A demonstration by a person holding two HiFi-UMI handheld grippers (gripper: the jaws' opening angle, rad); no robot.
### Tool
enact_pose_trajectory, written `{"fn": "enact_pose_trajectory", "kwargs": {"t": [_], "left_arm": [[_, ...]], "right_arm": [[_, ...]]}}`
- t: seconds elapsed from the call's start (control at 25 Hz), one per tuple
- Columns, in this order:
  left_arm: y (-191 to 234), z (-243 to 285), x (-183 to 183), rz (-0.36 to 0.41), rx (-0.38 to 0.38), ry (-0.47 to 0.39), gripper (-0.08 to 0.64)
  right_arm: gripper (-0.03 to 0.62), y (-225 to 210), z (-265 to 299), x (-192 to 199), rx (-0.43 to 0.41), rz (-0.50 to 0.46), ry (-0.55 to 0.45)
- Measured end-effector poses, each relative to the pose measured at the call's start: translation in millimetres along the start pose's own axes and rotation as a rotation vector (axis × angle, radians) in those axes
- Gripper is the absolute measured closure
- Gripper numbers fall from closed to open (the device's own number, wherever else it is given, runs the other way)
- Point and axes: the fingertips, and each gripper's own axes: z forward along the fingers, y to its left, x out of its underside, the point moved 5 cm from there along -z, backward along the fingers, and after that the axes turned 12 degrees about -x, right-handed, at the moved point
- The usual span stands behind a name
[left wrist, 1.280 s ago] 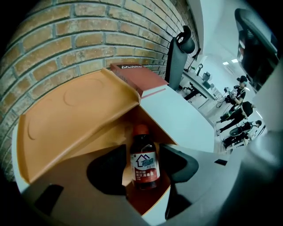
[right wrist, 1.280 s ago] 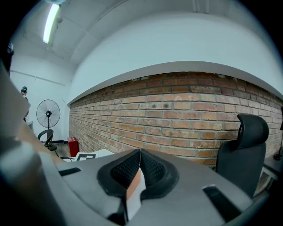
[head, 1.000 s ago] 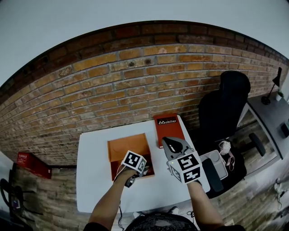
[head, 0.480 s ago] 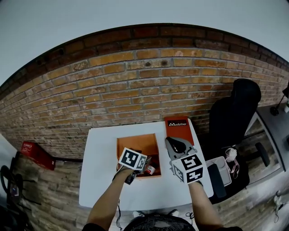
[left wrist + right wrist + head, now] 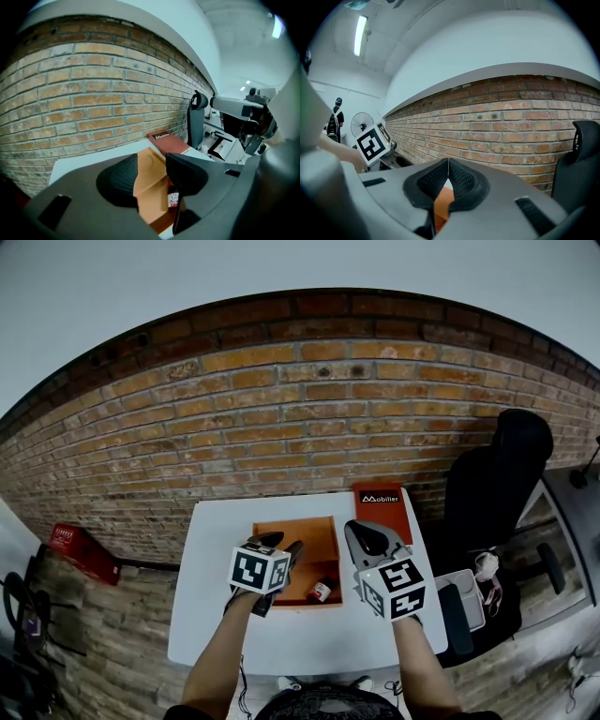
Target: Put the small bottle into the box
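The open orange box (image 5: pixel 298 538) stands on the white table (image 5: pixel 211 615). The small bottle (image 5: pixel 321 591), with a red cap and white label, lies on its side in the box's near right corner. My left gripper (image 5: pixel 284 547) hovers over the box's left wall; its jaws are closing with nothing between them. In the left gripper view the box (image 5: pixel 152 171) shows through the gap of the left gripper (image 5: pixel 152 161), and the bottle (image 5: pixel 173 199) peeks out beyond the right jaw. My right gripper (image 5: pixel 361 527) is shut and empty just right of the box, as the right gripper view (image 5: pixel 448 162) also shows.
The box's red lid (image 5: pixel 382 507) with white lettering lies at the table's far right corner. A black office chair (image 5: pixel 497 484) and a white bin (image 5: pixel 469 589) stand to the right of the table. A red crate (image 5: pixel 80 546) sits on the floor at left, below the brick wall.
The left gripper has drawn back to the left and away from the box's near right corner. The bottle, hidden under it a second ago, now lies free in the box.
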Motion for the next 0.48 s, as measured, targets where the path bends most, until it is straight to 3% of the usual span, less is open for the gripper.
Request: {"fn": "enact_pose_trajectory", "kwargs": {"t": [0.48], "left_arm": [[48, -72, -29, -0.128, -0.187, -0.323, 0.455]], "right_arm": [[0.571, -5, -6, -12, 0.02, -0.012, -0.027]]}}
